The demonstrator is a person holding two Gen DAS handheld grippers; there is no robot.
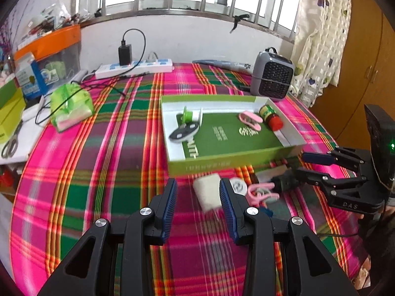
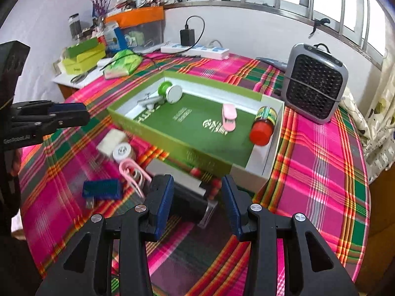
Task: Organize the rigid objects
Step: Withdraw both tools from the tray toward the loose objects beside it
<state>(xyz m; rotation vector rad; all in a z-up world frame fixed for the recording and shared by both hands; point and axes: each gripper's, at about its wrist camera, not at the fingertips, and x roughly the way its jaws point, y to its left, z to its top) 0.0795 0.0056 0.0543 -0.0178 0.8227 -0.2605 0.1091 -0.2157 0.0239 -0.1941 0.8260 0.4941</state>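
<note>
A green open box (image 1: 212, 166) (image 2: 172, 145) on the plaid cloth holds a red-capped bottle (image 1: 271, 118) (image 2: 263, 125), a pink clip (image 1: 250, 120) (image 2: 229, 118), a green-and-white spool (image 1: 191, 116) (image 2: 170, 91) and a grey oval piece (image 1: 184, 133). In front of it lie a white charger block (image 1: 208, 192) (image 2: 111, 141), a white round cap (image 1: 238, 186) (image 2: 122, 151), a pink clip (image 1: 261, 192) (image 2: 132, 172), a blue piece (image 2: 102, 189) and a black block (image 2: 190, 203). My left gripper (image 1: 198, 207) is open around the charger block. My right gripper (image 2: 197, 204) is open around the black block.
A grey fan heater (image 1: 271, 76) (image 2: 316, 91) stands behind the box at the right. A white power strip (image 1: 134, 68) with a black plug, a green tissue pack (image 1: 71, 103) and stacked boxes and bins (image 1: 47, 56) fill the back left. Scissors (image 1: 9, 145) lie at the left edge.
</note>
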